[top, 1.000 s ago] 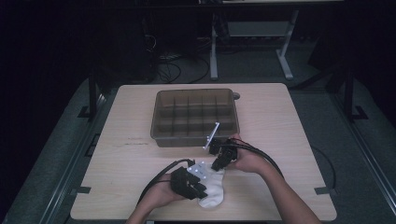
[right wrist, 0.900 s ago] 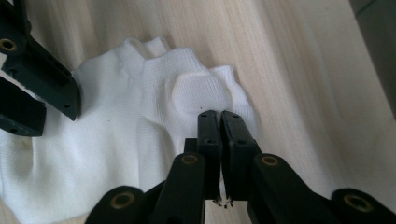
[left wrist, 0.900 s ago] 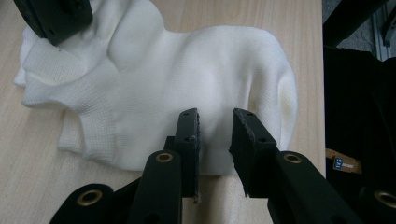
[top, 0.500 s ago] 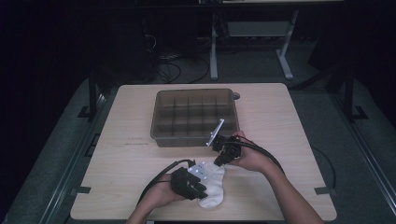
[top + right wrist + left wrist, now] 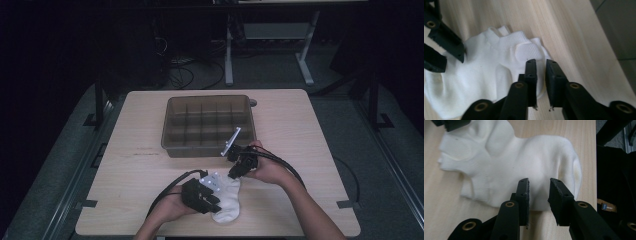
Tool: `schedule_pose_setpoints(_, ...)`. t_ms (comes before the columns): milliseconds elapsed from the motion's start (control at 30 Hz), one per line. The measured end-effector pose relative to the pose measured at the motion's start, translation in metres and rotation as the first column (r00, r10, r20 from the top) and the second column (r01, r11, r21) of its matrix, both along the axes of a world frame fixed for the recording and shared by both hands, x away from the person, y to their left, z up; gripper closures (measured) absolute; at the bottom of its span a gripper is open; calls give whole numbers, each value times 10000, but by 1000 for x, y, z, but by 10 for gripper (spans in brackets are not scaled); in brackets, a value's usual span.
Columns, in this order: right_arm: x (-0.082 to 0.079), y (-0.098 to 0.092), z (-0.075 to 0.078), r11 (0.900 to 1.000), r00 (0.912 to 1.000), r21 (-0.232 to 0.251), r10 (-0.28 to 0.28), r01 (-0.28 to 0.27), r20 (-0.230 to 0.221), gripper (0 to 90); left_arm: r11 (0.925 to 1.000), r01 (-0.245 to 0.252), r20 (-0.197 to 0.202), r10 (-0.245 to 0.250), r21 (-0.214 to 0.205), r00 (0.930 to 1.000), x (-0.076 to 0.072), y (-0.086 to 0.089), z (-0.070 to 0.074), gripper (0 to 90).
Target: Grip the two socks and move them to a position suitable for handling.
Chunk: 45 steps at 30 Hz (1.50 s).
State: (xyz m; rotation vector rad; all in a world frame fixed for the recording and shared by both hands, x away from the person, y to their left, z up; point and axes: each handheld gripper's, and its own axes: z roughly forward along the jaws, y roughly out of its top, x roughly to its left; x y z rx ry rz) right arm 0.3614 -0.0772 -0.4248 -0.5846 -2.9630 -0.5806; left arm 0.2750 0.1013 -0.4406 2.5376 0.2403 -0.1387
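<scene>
Light wooden rectangular table (image 5: pixel 150 200), dark floor around it. On its far half sits a brown translucent plastic divided tray (image 5: pixel 172 120), compartments look bare, a grey round knob (image 5: pixel 253 103) at its far right corner. White cotton ankle sock (image 5: pixel 227 205) lies flat near the table's front edge, between both hands. Left gripper (image 5: pixel 216 204) over the sock's toe end, jaws apart, just opening a bit, nothing pinched. Right gripper (image 5: pixel 233 172) at the cuff end, jaws narrowly apart, just opening, cloth below them, not clamped
</scene>
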Motion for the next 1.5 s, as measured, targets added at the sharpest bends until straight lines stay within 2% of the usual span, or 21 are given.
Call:
schedule_pose_setpoints(167, -6, -6, 10, 9996, 9999, 275, -46, 43, 115, 735, 9993, -270, 54, 271, -240, 9996, 2, 7, 6, 688)
schedule_pose_setpoints(333, -13, -9, 15, 9996, 9997, 253, -120, 115, 196, 709, 9983, -476, 119, 480, -348, 9988, 4, 13, 9, 681)
schedule_pose_setpoints(400, -15, -11, 16, 9992, 9998, 390, -75, 68, 199, 709, 9983, -488, 178, 494, -329, 9986, 5, 14, 10, 679)
schedule_pose_setpoints(967, -44, -21, 11, 9967, 9992, 765, 259, -281, 290, 702, 9974, -628, 117, 632, -361, 9979, 7, 16, 9, 684)
schedule_pose_setpoints(1500, -74, -12, 13, 9887, 9947, 1101, 990, -1015, 277, 699, 9951, -879, 22, 881, -454, 9961, 11, 20, 7, 692)
